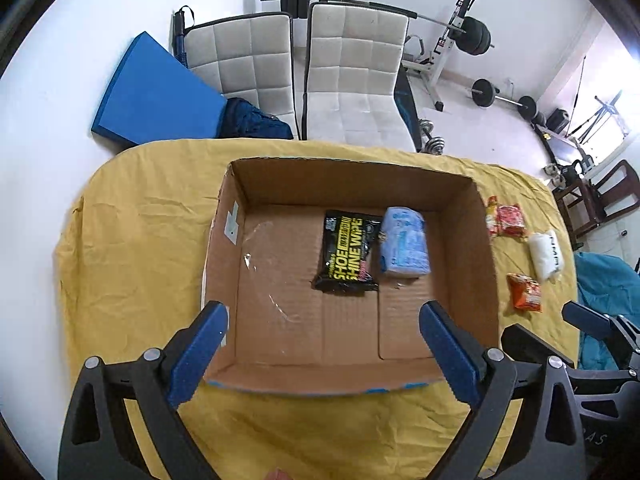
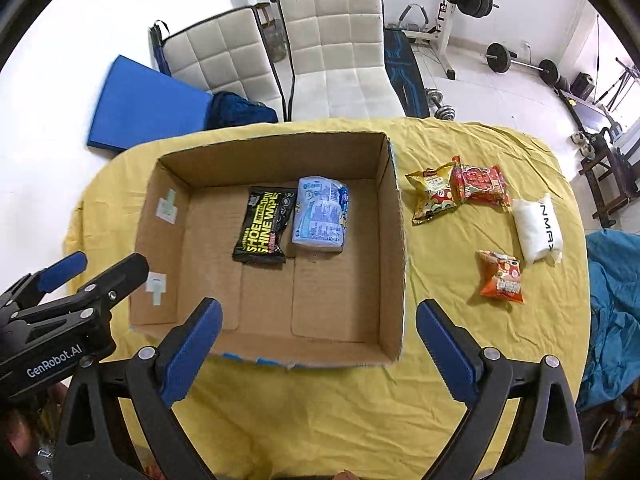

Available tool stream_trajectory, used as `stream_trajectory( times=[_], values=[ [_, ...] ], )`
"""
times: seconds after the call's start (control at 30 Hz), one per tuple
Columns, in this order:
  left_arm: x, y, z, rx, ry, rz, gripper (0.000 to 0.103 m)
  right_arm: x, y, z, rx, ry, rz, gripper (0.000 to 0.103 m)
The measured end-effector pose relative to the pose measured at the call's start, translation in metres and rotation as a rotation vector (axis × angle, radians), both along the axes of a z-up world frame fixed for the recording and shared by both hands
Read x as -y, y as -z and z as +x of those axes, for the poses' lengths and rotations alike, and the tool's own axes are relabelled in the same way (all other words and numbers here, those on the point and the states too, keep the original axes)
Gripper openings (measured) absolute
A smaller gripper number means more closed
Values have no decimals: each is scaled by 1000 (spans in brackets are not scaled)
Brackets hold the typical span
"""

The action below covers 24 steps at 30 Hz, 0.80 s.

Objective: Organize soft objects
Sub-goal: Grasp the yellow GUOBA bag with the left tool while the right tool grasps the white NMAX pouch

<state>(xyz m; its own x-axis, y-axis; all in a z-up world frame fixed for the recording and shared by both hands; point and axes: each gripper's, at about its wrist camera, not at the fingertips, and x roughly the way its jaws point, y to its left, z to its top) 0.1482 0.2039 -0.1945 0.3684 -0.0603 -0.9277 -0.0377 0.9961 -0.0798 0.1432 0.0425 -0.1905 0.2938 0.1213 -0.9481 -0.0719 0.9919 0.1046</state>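
Note:
An open cardboard box [image 1: 486,248] [image 2: 394,208] stands on a yellow-covered table. Inside lie a black shoe shine wipes pack [image 1: 348,252] [image 2: 264,226] and a light blue soft pack [image 1: 405,242] [image 2: 320,214], side by side. Right of the box lie a yellow snack bag [image 2: 432,194], a red snack bag [image 1: 508,220] [image 2: 480,184], a white roll [image 1: 546,254] [image 2: 538,228] and an orange snack bag [image 1: 526,292] [image 2: 502,278]. My left gripper [image 1: 324,320] is open and empty over the box's near edge. My right gripper [image 2: 318,316] is open and empty over the box's near right part.
The yellow cloth [image 1: 132,248] [image 2: 460,360] is creased. Two white padded chairs [image 1: 344,76] [image 2: 336,52] stand behind the table, with a blue mat [image 1: 152,92] and gym weights [image 1: 476,36] beyond. A teal cloth [image 2: 612,304] lies at the right.

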Motion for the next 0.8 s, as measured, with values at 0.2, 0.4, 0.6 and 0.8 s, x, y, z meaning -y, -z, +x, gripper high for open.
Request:
stream_trajectory(
  times=[0.2,0.4,0.6,0.8],
  values=[
    [8,-17,-14,20,-6,-3,98,15,-15,-14,13,-5,45,99],
    [34,-31,-14,37,-9,-31,98,67,-22,-16,4,33,81,99],
    [119,-34,8,27,76,-46,98,187,-22,-2,4,162,13,99],
    [224,5,59,-87,150,-63,98,311,19,41,-93,229,-41,99]
  ],
)
